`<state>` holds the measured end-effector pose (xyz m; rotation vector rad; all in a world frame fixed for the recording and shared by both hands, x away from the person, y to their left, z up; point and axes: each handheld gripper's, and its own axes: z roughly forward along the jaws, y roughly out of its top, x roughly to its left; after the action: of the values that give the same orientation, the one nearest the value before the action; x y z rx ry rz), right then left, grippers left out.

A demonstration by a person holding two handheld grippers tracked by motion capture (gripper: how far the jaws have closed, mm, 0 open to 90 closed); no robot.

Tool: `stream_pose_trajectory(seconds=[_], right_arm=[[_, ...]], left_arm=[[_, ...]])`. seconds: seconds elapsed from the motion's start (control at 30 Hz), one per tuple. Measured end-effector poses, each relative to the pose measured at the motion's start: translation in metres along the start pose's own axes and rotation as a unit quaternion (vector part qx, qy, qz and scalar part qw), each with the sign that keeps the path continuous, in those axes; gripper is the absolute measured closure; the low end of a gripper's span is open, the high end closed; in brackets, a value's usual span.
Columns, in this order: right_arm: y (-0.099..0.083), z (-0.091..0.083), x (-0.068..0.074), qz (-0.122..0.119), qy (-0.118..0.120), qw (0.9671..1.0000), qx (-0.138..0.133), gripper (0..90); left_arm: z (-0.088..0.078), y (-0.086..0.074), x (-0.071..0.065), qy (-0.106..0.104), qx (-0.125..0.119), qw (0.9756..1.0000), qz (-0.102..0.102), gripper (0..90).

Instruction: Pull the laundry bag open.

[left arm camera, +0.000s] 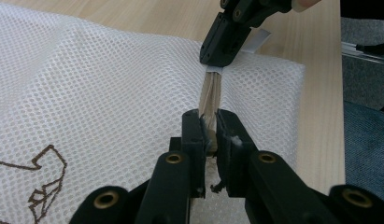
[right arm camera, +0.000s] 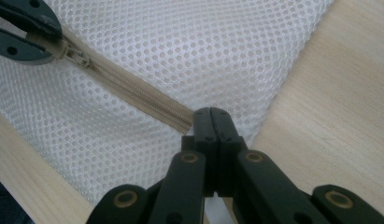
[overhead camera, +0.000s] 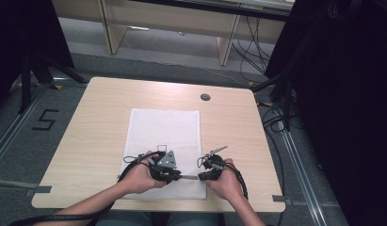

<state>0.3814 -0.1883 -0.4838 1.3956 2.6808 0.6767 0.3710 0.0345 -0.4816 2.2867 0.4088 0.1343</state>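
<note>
On the tabletop, high view: white mesh bag lies flat, long side running away from the person. Both grippers work at the bag's near edge. Left gripper and right gripper face each other, a short stretch of zipper between them.

Left gripper view: left gripper is clamped on the zipper slider, jaws nearly together with the tan piece pinched between. Beyond it the tan zipper runs straight to the right gripper, which pinches the far end by the bag's corner.

Right gripper view: right gripper is closed tight on the zipper's end, at the bag's edge next to bare wood. Zipper runs up-left to the slider, held by the left gripper.

Judgement: step in hand is working the zipper, one end anchored, slider held. Direction cannot be told. Next move calls for a straight pull along the zipper line, right gripper holding the tape taut so mesh does not bunch.
</note>
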Motion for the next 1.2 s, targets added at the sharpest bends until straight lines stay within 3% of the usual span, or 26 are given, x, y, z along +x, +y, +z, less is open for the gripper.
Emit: stream_pose_trajectory(seconds=[0.17, 0.2, 0.47, 0.53, 0.6, 0.8, 0.83, 0.87, 0.97, 1.13, 1.17, 1.2], right_arm=[[-0.0001, -0.0001, -0.0001, 0.001, 0.001, 1.0000, 0.000, 90.0], [-0.0001, -0.0001, 0.0000, 0.002, 0.001, 1.0000, 0.001, 90.0], [0.0001, 0.0000, 0.0002, 0.001, 0.000, 1.0000, 0.001, 90.0], [0.0000, 0.0000, 0.0001, 0.001, -0.001, 1.0000, 0.001, 90.0], [-0.0001, -0.0001, 0.0003, 0.003, 0.000, 1.0000, 0.001, 90.0], [-0.0002, 0.0000, 0.0004, 0.002, 0.000, 1.0000, 0.001, 90.0], [-0.0004, -0.0006, 0.0036, 0.021, 0.006, 0.9997, 0.008, 90.0], [-0.0003, 0.0004, 0.0011, 0.006, 0.005, 1.0000, 0.000, 90.0], [-0.0001, 0.0010, -0.0016, -0.006, 0.005, 0.9999, -0.007, 90.0], [-0.0003, 0.0009, -0.0015, -0.005, 0.004, 1.0000, -0.007, 90.0], [-0.0003, 0.0008, -0.0012, -0.005, 0.003, 1.0000, -0.006, 90.0], [-0.0004, 0.0010, -0.0010, -0.004, 0.003, 1.0000, -0.007, 90.0]], left_arm=[[0.0000, -0.0007, -0.0006, -0.002, -0.001, 1.0000, -0.001, 81.8], [-0.0003, -0.0005, 0.0005, -0.002, -0.001, 1.0000, 0.008, 81.8], [-0.0053, -0.0011, 0.0008, 0.000, 0.001, 1.0000, -0.003, 81.8], [-0.0062, -0.0006, 0.0017, 0.000, 0.001, 1.0000, 0.009, 81.8], [-0.0066, -0.0009, 0.0007, 0.002, 0.001, 1.0000, 0.000, 81.8], [-0.0062, -0.0019, 0.0007, 0.002, 0.001, 1.0000, -0.002, 81.8], [-0.0062, -0.0021, 0.0009, 0.002, 0.001, 1.0000, -0.002, 81.8], [-0.0060, -0.0022, 0.0018, 0.000, 0.000, 1.0000, 0.000, 81.8], [-0.0059, -0.0033, 0.0030, -0.001, 0.001, 1.0000, -0.007, 81.8], [-0.0052, -0.0043, 0.0020, -0.002, -0.002, 0.9999, -0.013, 81.8], [-0.0057, -0.0040, 0.0029, -0.001, 0.001, 1.0000, -0.006, 81.8], [-0.0055, -0.0040, 0.0016, -0.001, -0.001, 0.9999, -0.013, 81.8]])
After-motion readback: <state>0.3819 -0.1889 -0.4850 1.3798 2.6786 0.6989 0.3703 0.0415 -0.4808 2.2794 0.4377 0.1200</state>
